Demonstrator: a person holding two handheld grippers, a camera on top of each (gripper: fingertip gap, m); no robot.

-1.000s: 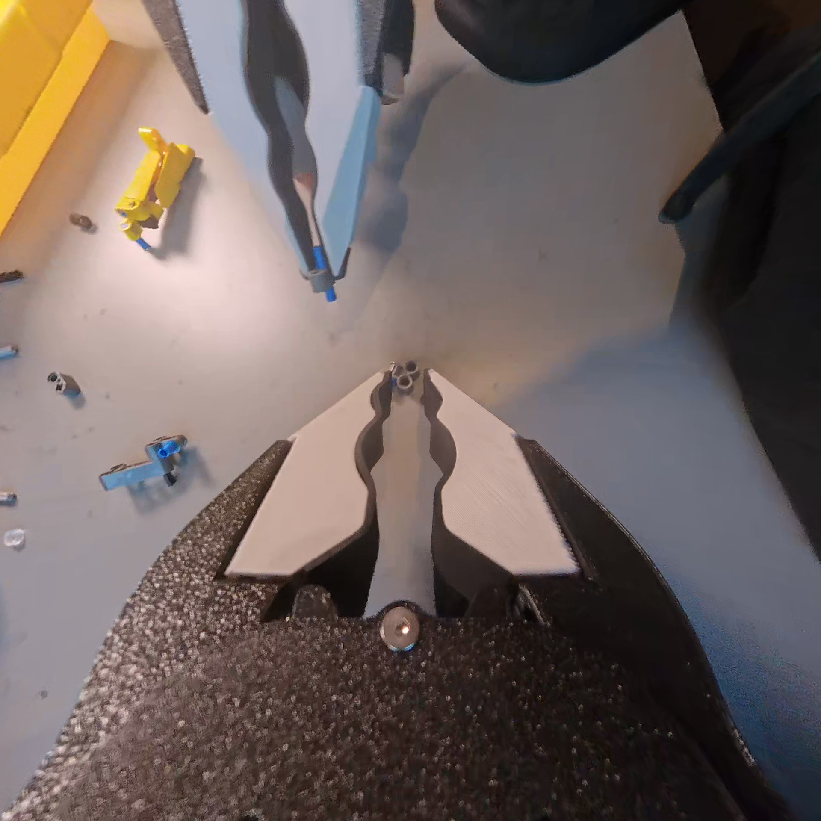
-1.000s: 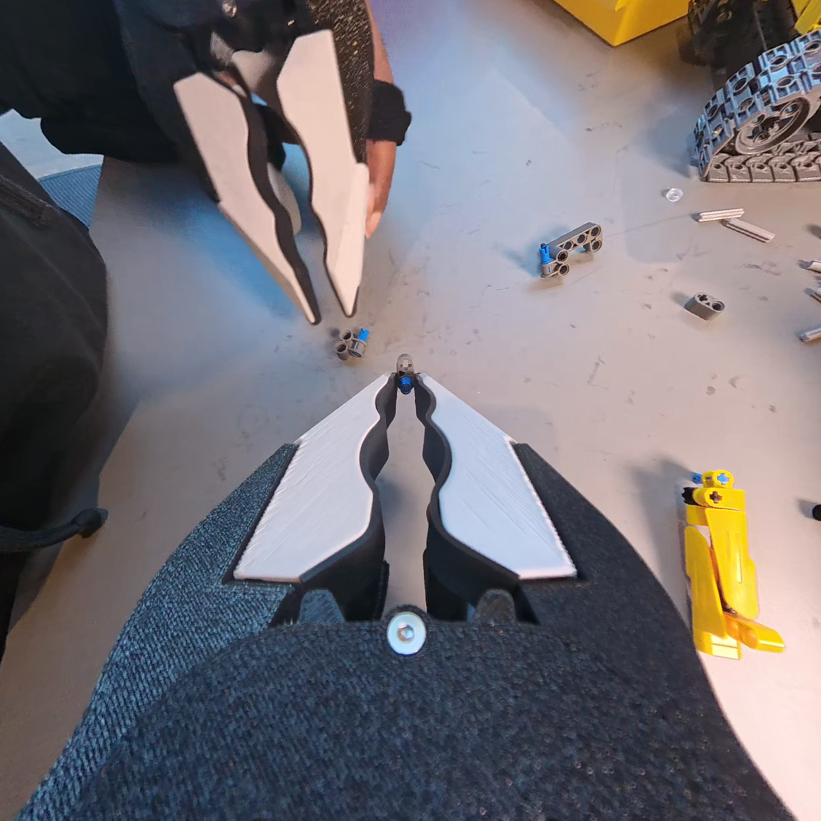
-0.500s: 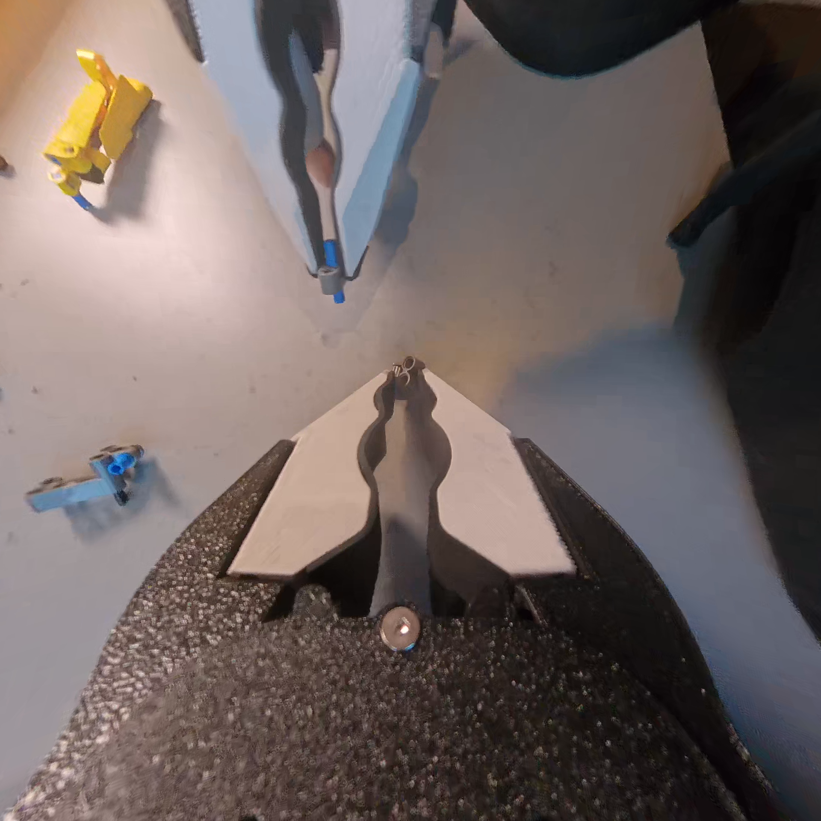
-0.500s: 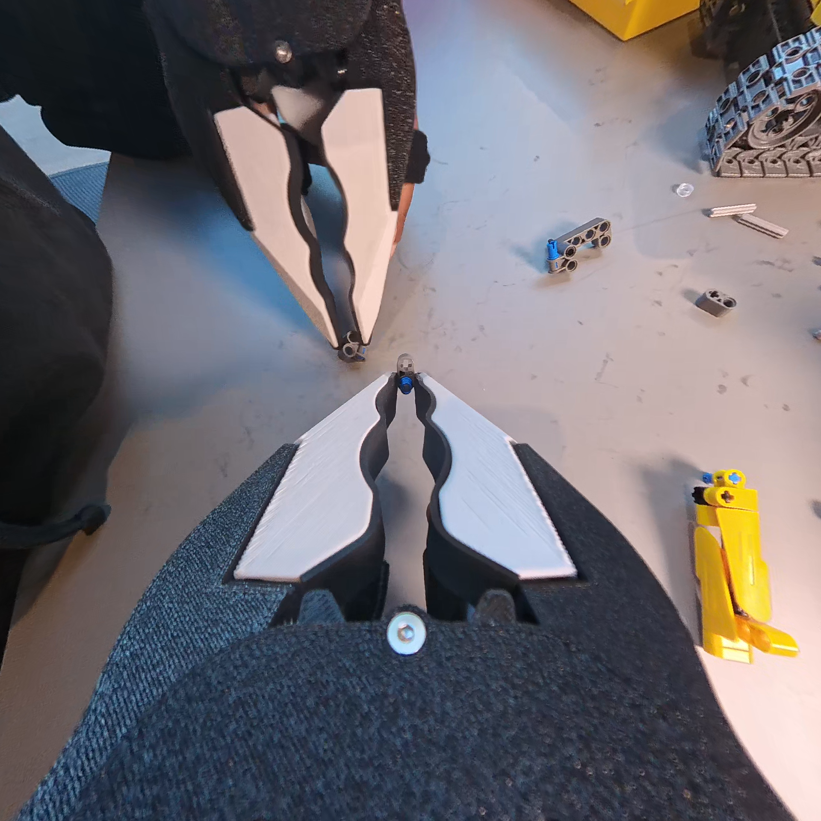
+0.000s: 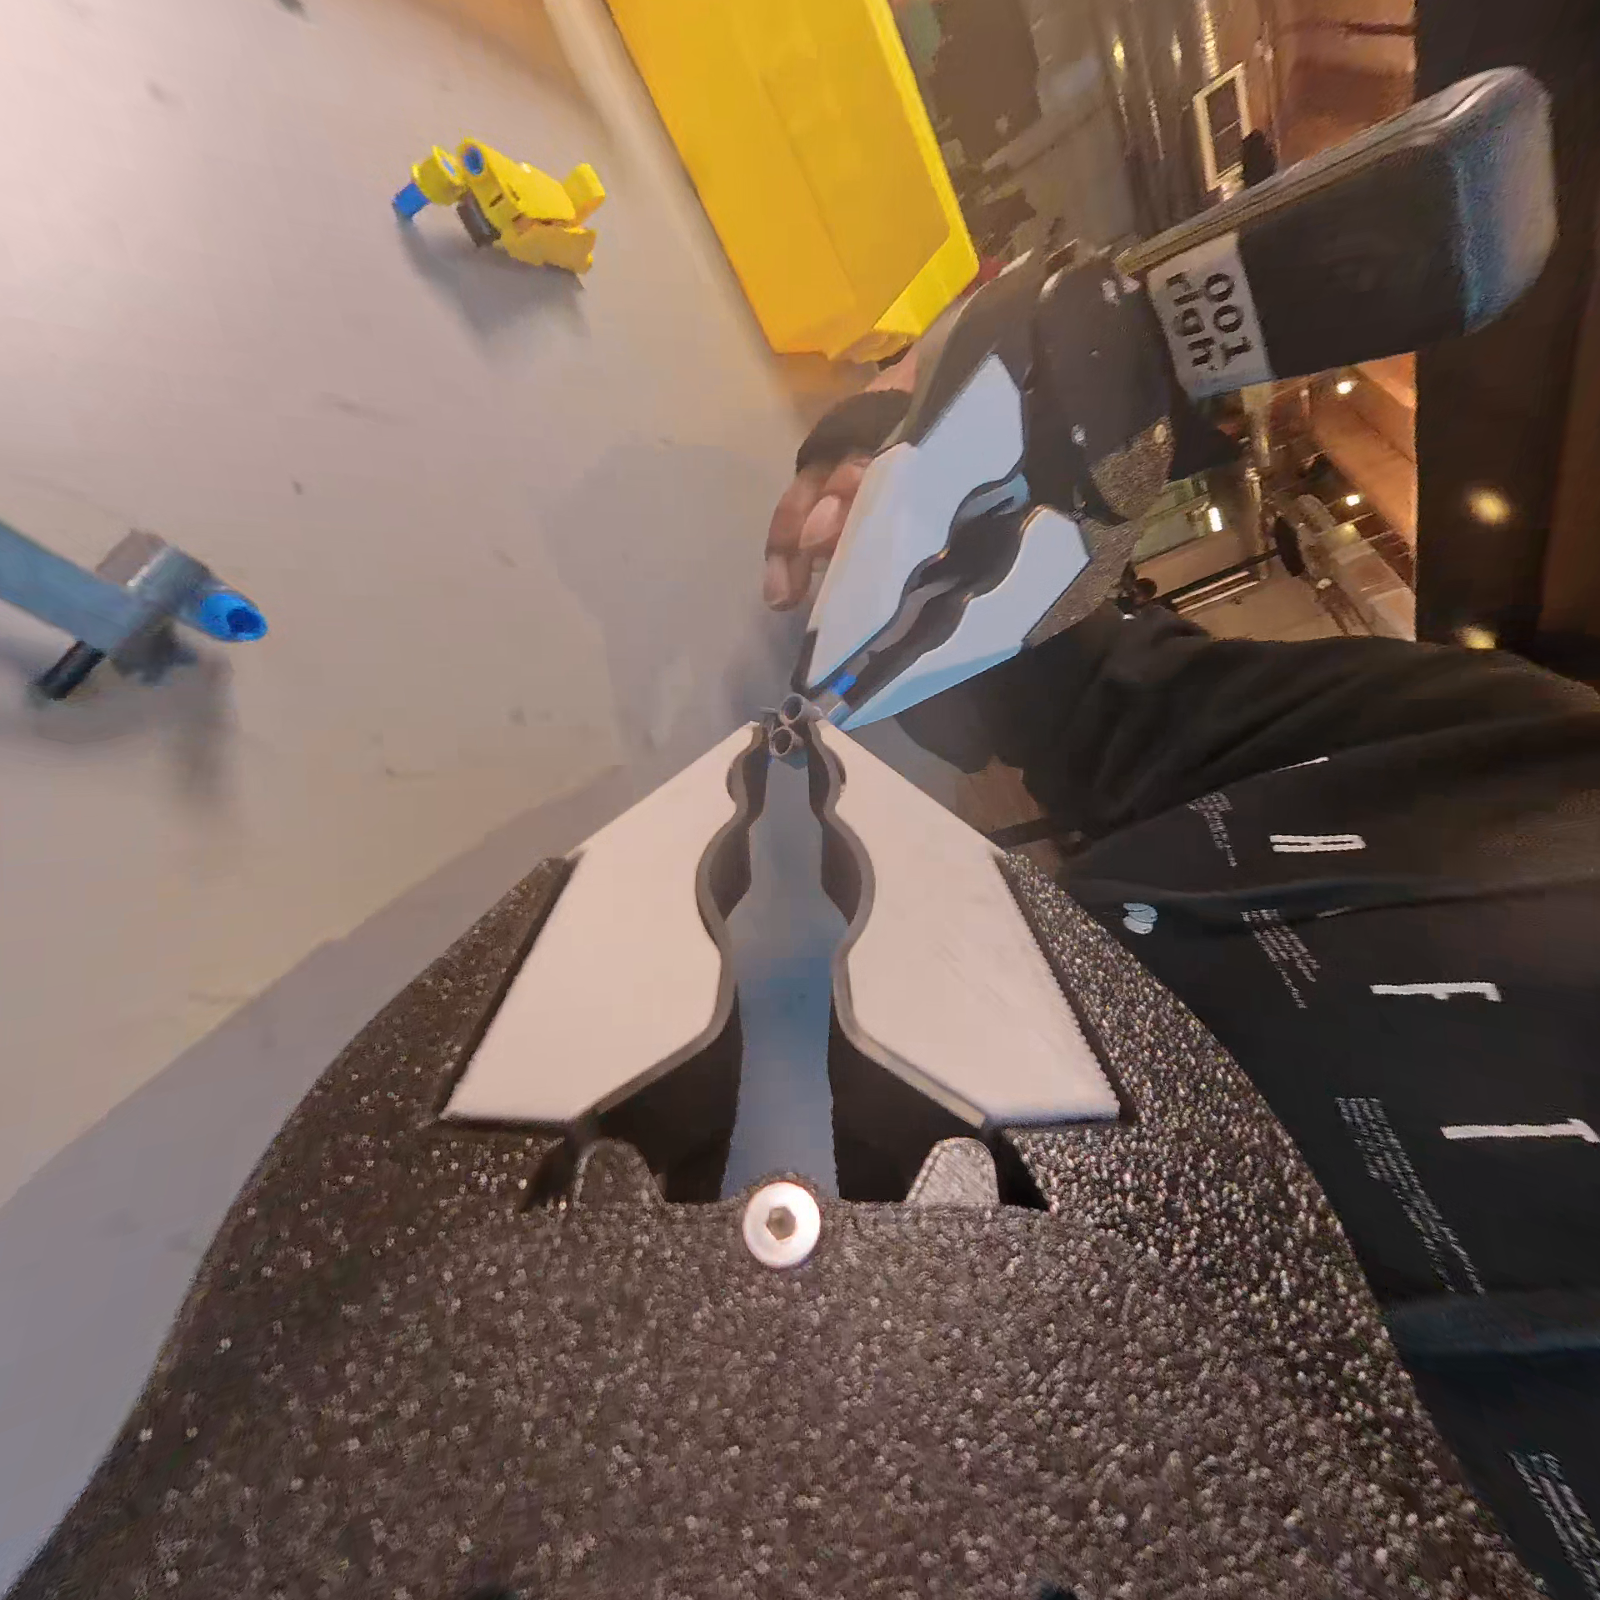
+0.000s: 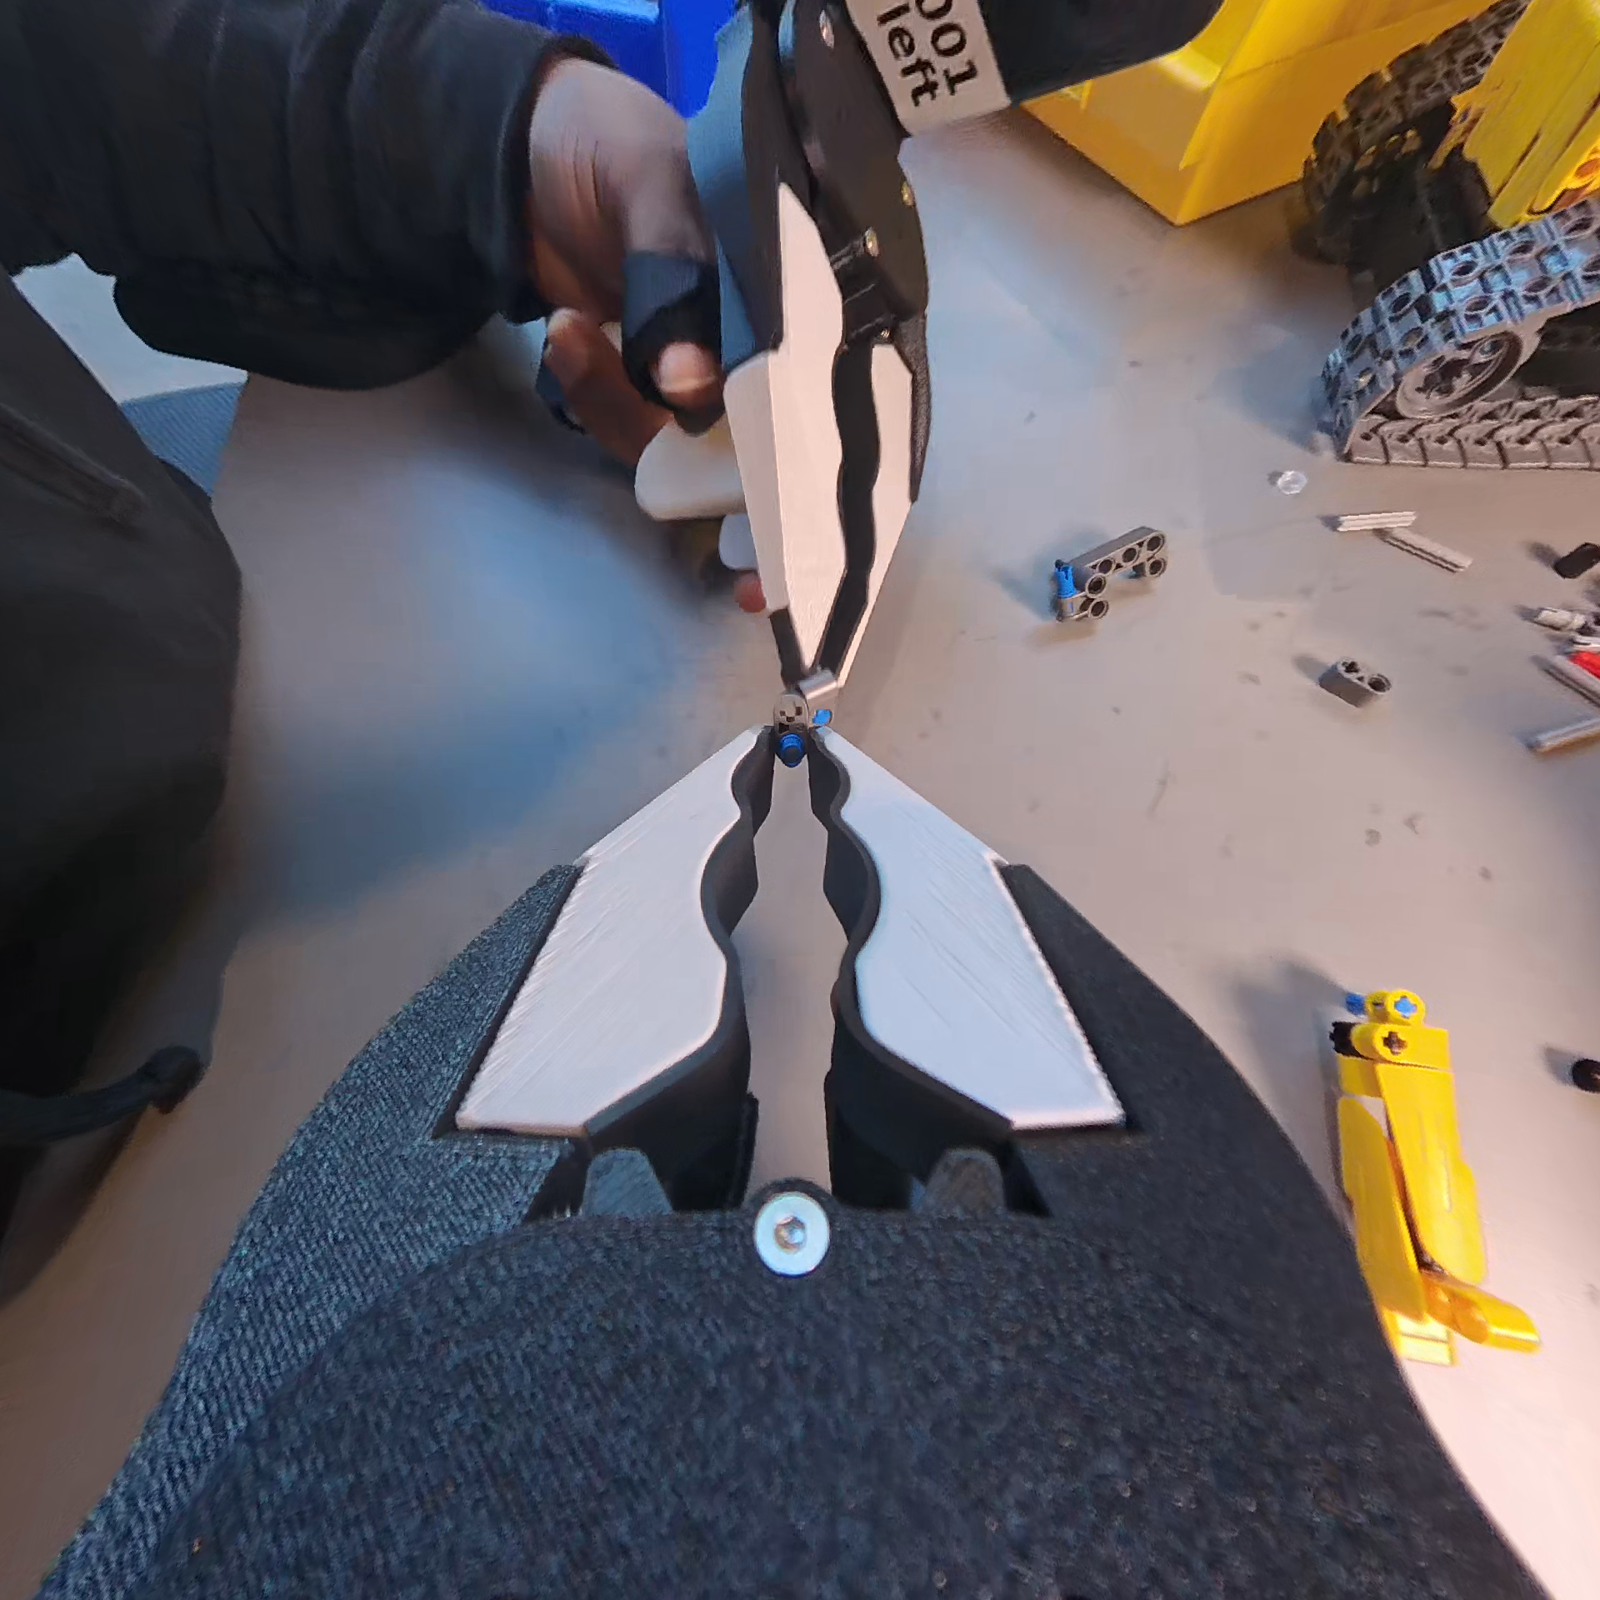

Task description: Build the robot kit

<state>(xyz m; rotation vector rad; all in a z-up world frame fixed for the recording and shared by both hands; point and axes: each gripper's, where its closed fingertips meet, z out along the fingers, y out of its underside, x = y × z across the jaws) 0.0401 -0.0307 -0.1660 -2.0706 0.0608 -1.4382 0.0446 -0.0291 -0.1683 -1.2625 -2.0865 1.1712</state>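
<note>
My left gripper (image 5: 790, 738) is shut on a small grey two-hole connector (image 5: 790, 725). My right gripper (image 6: 790, 743) is shut on a blue pin (image 6: 788, 748) with a small grey piece (image 6: 790, 712) on its far end. The two gripper tips meet above the grey table (image 6: 1082, 822), and the connector touches the pin piece. In the right wrist view the left gripper (image 6: 812, 686) comes down from above, held by a hand (image 6: 606, 225). In the left wrist view the right gripper (image 5: 829, 693) reaches in from the upper right.
A yellow assembly (image 6: 1403, 1169) lies to the right; it also shows in the left wrist view (image 5: 511, 208). A grey beam with a blue pin (image 6: 1108, 571), a small grey block (image 6: 1355, 680) and loose axles (image 6: 1403, 537) lie about. A yellow bin (image 5: 805, 173) and a tracked vehicle (image 6: 1472, 346) stand at the back. Left and right tips are no more than a few centimetres apart. The small grey block (image 6: 1355, 680) is about 15 cm from both grippers' fingertips.
My left gripper has shut on the grey connector that lay on the table, lifted and turned, and brought it against the pin piece in my right gripper. The right gripper has hardly moved.
</note>
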